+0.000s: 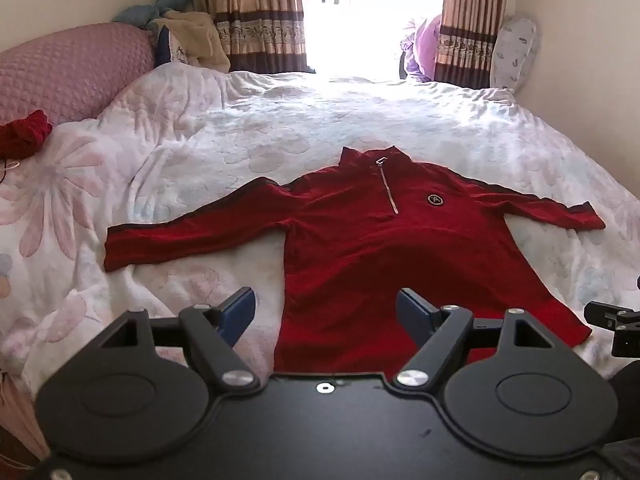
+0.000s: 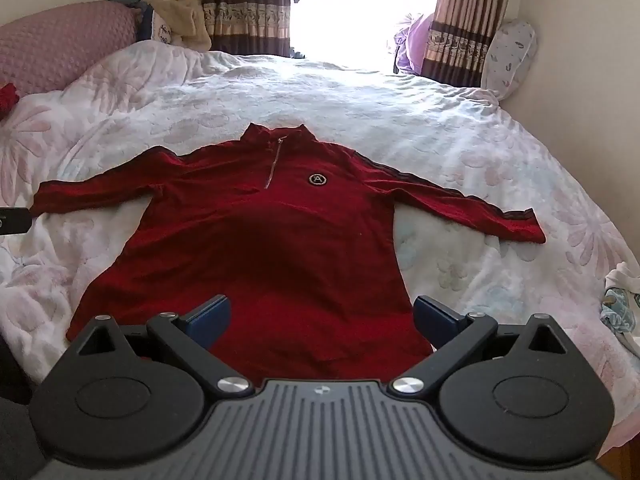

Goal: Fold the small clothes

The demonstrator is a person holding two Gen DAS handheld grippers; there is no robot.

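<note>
A small red long-sleeved top point(image 1: 380, 248) point(image 2: 260, 248) with a half zip and a round chest badge lies flat, front up, on the floral quilt point(image 1: 280, 120) point(image 2: 360, 112). Both sleeves are spread out sideways and the collar points away from me. My left gripper point(image 1: 326, 312) hovers open over the hem's left part, nothing between its blue pads. My right gripper point(image 2: 320, 320) stands open above the hem's right part, also holding nothing. The right gripper's edge shows at the right border of the left wrist view.
A pink quilted pillow point(image 1: 68, 72) point(image 2: 60, 44) and piled cloths lie at the bed's far left. A dark red knit item point(image 1: 24, 136) rests at the left edge. Curtains point(image 1: 256, 12) frame a bright opening beyond the bed. A patterned cushion point(image 2: 508, 56) leans at the far right; crumpled cloth point(image 2: 620, 312) lies at the right edge.
</note>
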